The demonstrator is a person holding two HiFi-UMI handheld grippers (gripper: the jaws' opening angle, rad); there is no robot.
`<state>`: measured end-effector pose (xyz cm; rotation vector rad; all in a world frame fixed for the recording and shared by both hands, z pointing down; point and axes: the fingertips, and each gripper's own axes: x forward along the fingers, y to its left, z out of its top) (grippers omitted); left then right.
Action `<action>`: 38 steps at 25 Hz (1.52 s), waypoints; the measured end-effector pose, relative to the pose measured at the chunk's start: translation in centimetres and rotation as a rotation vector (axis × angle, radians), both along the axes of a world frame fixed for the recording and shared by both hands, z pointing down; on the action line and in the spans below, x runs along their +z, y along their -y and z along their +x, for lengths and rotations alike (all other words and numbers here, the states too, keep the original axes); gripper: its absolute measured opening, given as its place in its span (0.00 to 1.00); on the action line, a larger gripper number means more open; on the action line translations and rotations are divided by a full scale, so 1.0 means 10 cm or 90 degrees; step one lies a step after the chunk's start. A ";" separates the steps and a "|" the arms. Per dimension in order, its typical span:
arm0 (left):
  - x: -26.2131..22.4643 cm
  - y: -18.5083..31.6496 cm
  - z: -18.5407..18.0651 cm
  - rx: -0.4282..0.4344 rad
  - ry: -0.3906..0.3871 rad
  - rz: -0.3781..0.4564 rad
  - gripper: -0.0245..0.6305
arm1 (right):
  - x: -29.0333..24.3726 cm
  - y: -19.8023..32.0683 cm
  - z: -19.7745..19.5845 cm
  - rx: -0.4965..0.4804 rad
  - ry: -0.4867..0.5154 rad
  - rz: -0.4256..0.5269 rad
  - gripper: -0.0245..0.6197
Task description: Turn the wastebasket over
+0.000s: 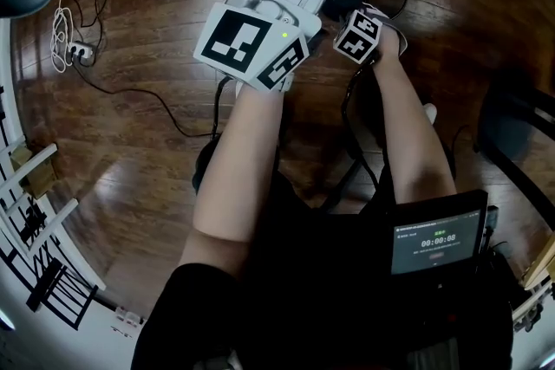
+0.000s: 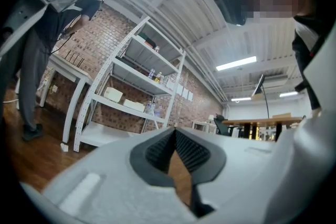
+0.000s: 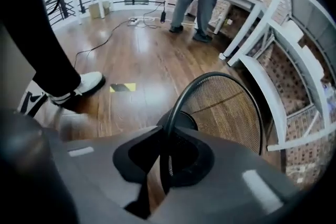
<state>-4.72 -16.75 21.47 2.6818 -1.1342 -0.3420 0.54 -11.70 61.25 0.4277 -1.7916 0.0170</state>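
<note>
The right tool (image 3: 164, 134) is clamped on the thin rim of the black round wire-mesh wastebasket (image 3: 231, 107), which sits on the glossy wooden floor (image 3: 131, 55) near a white shelf frame (image 3: 262, 81), its mouth seemingly upward. The hold looks slight, at the pad tips only. It would be safer to seat the rim deeper before rolling the wrist, then tip the wastebasket low over the floor. The left tool (image 2: 175, 132), jaws together and empty, could steady the far wall.
</note>
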 end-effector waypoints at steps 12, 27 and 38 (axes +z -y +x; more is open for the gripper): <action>-0.03 -0.02 -0.01 0.002 0.005 -0.002 0.04 | 0.09 -0.13 0.04 -0.047 -0.018 0.003 0.14; 0.22 -0.09 0.06 0.045 0.080 0.015 0.04 | -1.72 0.17 0.07 0.130 0.482 0.121 0.14; 0.40 -0.51 0.54 0.093 0.147 0.020 0.04 | -3.41 -0.05 0.46 0.167 0.789 0.244 0.05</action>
